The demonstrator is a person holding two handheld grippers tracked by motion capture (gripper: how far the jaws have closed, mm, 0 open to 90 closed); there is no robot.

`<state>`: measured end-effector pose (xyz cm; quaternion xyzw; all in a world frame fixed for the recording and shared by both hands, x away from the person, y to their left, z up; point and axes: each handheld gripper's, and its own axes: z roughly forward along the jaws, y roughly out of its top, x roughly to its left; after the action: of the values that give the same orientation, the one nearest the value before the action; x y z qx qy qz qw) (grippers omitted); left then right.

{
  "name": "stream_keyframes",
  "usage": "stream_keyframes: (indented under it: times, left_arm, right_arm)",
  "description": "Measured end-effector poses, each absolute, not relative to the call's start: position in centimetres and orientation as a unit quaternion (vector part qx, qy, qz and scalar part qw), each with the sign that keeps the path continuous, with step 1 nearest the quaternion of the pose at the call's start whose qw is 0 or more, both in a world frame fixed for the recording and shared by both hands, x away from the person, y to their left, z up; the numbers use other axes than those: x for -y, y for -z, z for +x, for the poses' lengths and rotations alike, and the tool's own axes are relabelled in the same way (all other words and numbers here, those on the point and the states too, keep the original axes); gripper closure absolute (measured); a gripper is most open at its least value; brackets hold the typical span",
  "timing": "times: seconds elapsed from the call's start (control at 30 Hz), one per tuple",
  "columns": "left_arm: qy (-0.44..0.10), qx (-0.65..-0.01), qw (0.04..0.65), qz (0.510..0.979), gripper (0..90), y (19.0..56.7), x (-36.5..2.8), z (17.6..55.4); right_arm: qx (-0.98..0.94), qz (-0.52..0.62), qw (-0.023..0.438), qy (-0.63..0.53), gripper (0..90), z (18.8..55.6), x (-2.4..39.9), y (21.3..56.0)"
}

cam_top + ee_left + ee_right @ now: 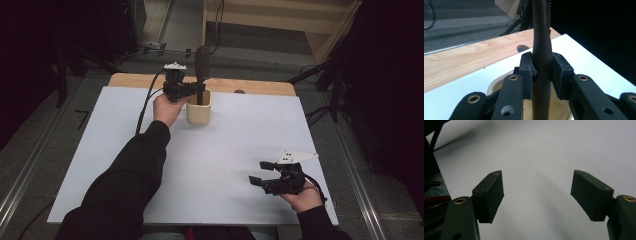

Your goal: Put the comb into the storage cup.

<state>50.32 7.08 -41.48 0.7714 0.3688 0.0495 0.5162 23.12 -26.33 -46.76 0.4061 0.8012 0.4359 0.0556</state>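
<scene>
Item: one dark brown, long-handled kitchen utensil (pixel 202 67), apparently a moulded plastic or silicone tool with a ridged edge high on its shaft, standing near upright in a small cream-coloured cylindrical holder (pixel 199 113). Location: between the pads of my left hand-held gripper (pixel 198 90), directly ahead of its body; the holder sits just below and in front of that gripper, on the white tabletop (pixel 240 145). State of left hand-held gripper: clamped on the utensil's shaft, both black pads (pixel 526 72) pressing its sides a little above the holder's rim. State of right hand-held gripper (pixel 258 172): jaws spread wide with nothing between them, hovering low over bare tabletop, well apart from the holder. Handling notes, as I judge them: the utensil looks light and stiff enough to lift by the shaft without sagging, though its smooth rounded surface may twist or slide in the pads; the grip sits low on the shaft, so the tall upper part could swing. The holder looks light and could tip or ride up with the utensil, so I would steady it near its rim with the free gripper. A strip of pale wood (pixel 466 58) lies beyond the white surface.
</scene>
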Motion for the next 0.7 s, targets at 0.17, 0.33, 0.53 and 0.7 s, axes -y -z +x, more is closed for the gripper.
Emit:
stream_keyframes:
  times: [0.17,0.33,0.53,0.7]
  left_arm:
    - [-0.048,-0.369,0.515,0.772,72.6,41.92,-7.1,50.27]
    - [-0.048,-0.369,0.516,0.772,72.6,42.2,-7.13,50.19]
    - [-0.046,-0.369,0.513,0.773,72.6,42.49,-7.2,50.14]
    - [-0.048,-0.367,0.51,0.776,71.8,42.49,-7.22,50.06]
  right_arm:
    - [-0.803,0.405,0.056,-0.434,24.4,23.13,26.31,46.78]
    - [-0.804,0.405,0.056,-0.432,24.4,23.11,26.25,46.79]
    - [-0.804,0.404,0.057,-0.432,24.4,23.1,26.24,46.78]
    - [-0.804,0.403,0.058,-0.432,24.4,23.09,26.22,46.78]
